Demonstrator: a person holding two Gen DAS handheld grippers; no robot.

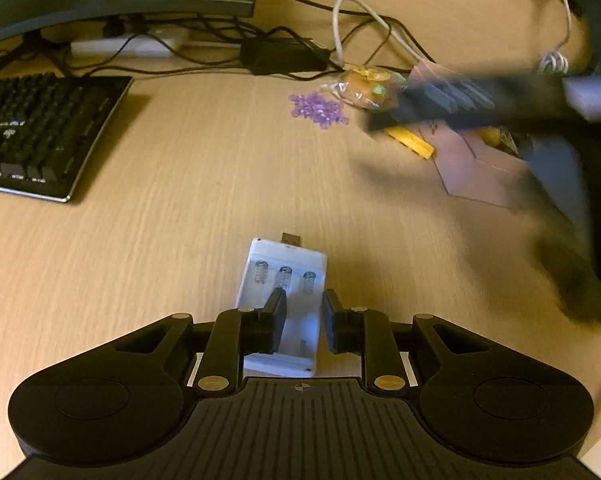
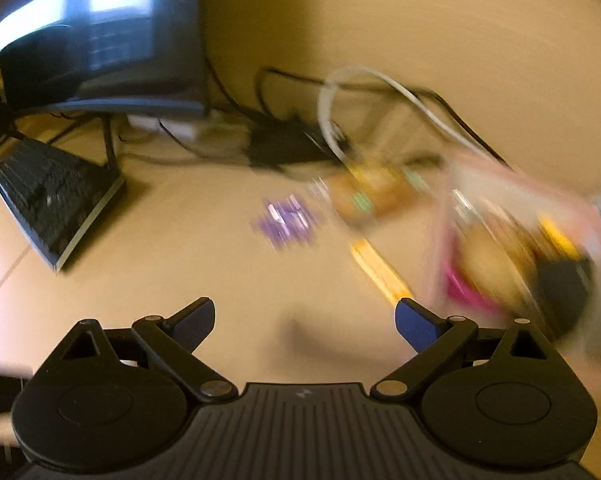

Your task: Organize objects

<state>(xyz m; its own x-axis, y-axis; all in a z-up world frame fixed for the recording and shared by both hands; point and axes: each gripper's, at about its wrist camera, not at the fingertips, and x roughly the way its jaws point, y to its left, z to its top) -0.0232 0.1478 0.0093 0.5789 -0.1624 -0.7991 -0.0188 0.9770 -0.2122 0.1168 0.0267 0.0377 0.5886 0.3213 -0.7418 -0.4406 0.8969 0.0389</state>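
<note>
- White plastic battery charger [image 1: 282, 300] with three spring slots and a USB plug is seen lying flat on the light wooden desk [image 1: 172, 208] in the left wrist view, between the narrowly parted left tongs [image 1: 303, 316]; whether the pads touch it cannot be told.
- Purple beads [image 1: 318, 109] are scattered well beyond, near a black keyboard [image 1: 40, 132].
- Right tongs [image 2: 304, 320] are shown spread wide and empty in the blurred right wrist view, above bare desk.
</note>
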